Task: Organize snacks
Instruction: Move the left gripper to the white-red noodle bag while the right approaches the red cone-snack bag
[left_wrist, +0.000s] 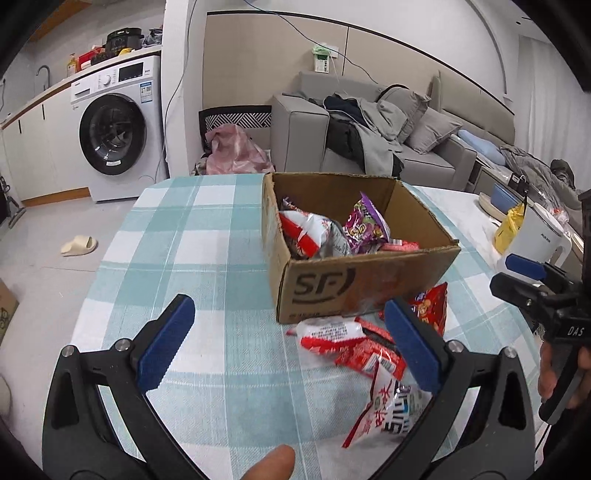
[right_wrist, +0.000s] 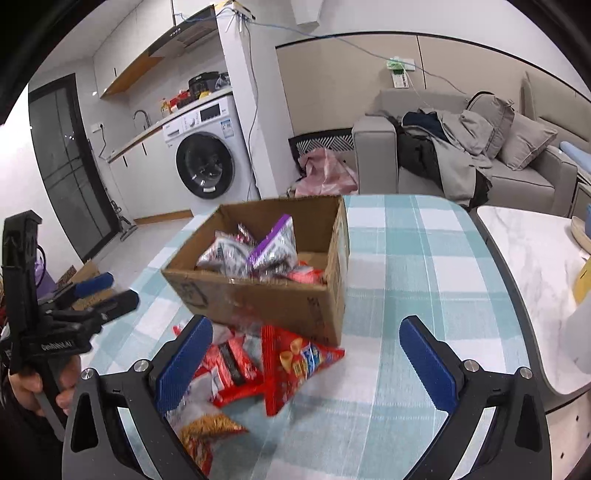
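The cardboard box (left_wrist: 354, 254) sits on the checked tablecloth (left_wrist: 192, 236), already holding several packets, among them a purple packet (left_wrist: 365, 221) standing on end. In the left wrist view its long axis runs from about 7 o'clock to 1 o'clock, open top up, printed short end nearest the camera. Loose snacks lie against that near end: a red chip bag (right_wrist: 295, 365) whose long axis runs roughly 5 to 11 o'clock, red-and-white wrappers (left_wrist: 343, 339) beside it, and a white-and-red pouch (left_wrist: 388, 402) further towards 6 o'clock. The step in hand looks like the gap between placements. Both the left gripper (left_wrist: 291, 347) and the right gripper (right_wrist: 306, 365) hang over this pile with jaws spread wide, pinching nothing. The next move probably calls for lowering one gripper so its pads straddle a packet across its narrow width, then closing.
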